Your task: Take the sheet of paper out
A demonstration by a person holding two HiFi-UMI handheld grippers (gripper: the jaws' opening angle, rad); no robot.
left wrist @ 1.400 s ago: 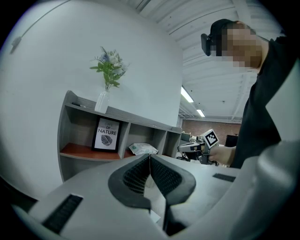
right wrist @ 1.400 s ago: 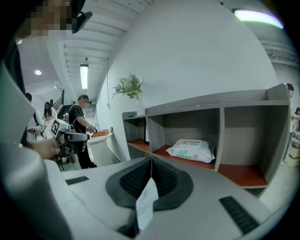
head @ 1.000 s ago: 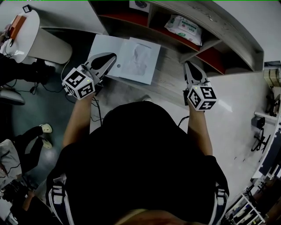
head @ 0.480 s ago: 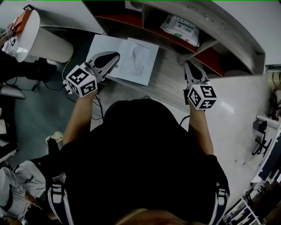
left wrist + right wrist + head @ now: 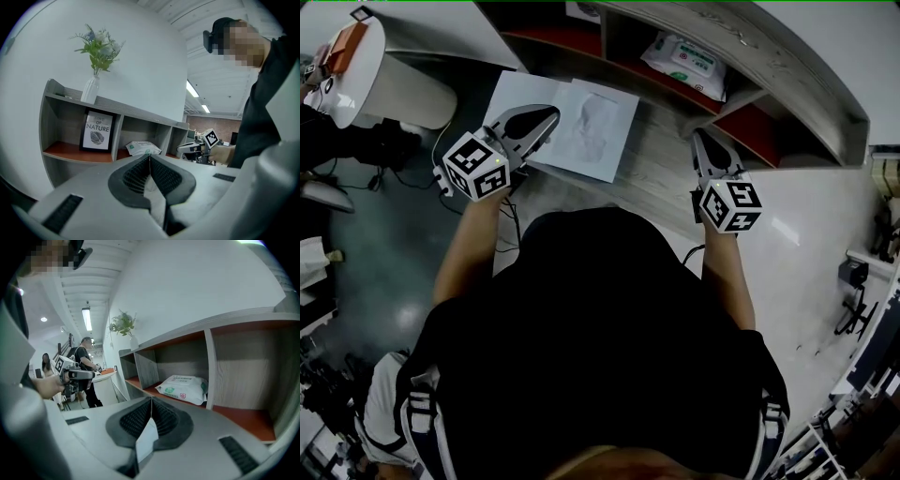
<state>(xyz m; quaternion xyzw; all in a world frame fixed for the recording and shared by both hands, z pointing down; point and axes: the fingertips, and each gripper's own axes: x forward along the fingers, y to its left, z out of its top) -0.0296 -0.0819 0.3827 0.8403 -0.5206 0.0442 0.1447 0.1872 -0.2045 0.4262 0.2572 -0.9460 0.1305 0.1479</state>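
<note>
White sheet lies flat on the wooden desk, its near-left part under the left gripper, whose jaws meet on nothing. Right gripper is closed too, empty. Shelf print reads "OF NATURE".

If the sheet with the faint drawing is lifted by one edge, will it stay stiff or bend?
The sheet looks thin and lies flat, so it would probably droop. It seems light, so it may slide on the white surface beneath when pushed.

Head cam top-down, L gripper, R gripper cams share shelf
</note>
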